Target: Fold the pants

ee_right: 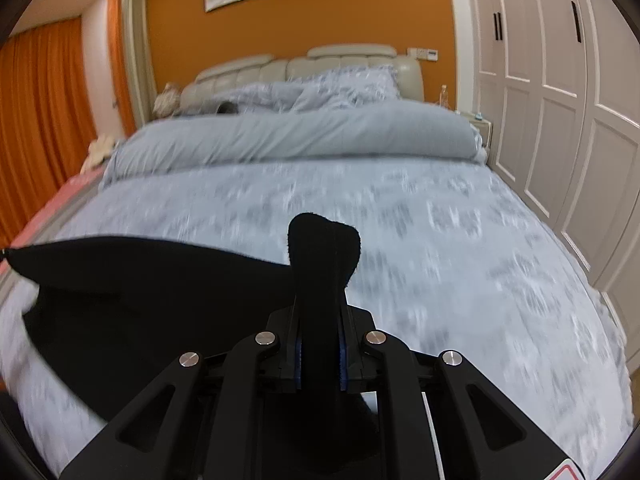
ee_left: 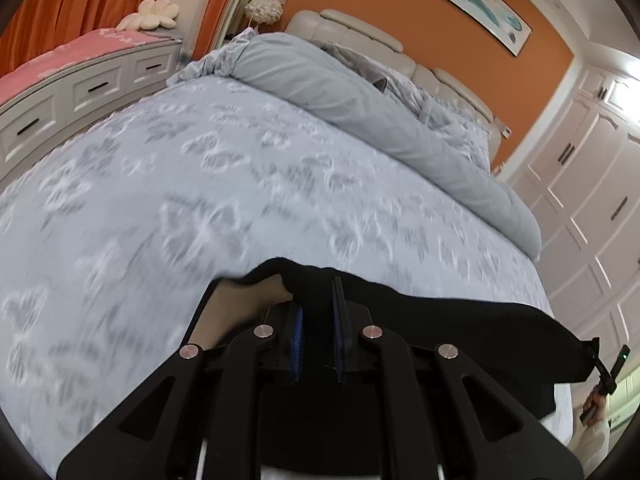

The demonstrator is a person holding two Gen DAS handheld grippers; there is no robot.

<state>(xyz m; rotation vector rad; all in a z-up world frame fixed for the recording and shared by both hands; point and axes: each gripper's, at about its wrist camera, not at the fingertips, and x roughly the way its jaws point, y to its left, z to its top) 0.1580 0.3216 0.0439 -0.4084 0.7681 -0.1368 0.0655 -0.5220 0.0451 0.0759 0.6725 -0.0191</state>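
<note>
Black pants point(ee_left: 460, 328) hang stretched above the pale blue patterned bed point(ee_left: 200, 184). My left gripper point(ee_left: 318, 300) is shut on one end of the pants, with black cloth bunched between its blue pads; a beige patch of lining shows to its left. My right gripper point(ee_right: 320, 320) is shut on the other end, a wad of black cloth point(ee_right: 324, 248) sticking up between its fingers. In the right wrist view the pants point(ee_right: 132, 280) spread off to the left over the bed point(ee_right: 440, 240). In the left wrist view the right gripper point(ee_left: 610, 372) shows at the far right edge.
A rolled pale blue duvet point(ee_right: 296, 136) lies across the head of the bed before the cream headboard point(ee_right: 304, 68). White wardrobe doors point(ee_right: 560, 100) stand to the right of the bed. A white drawer unit with a pink cover point(ee_left: 80, 80) stands to the left.
</note>
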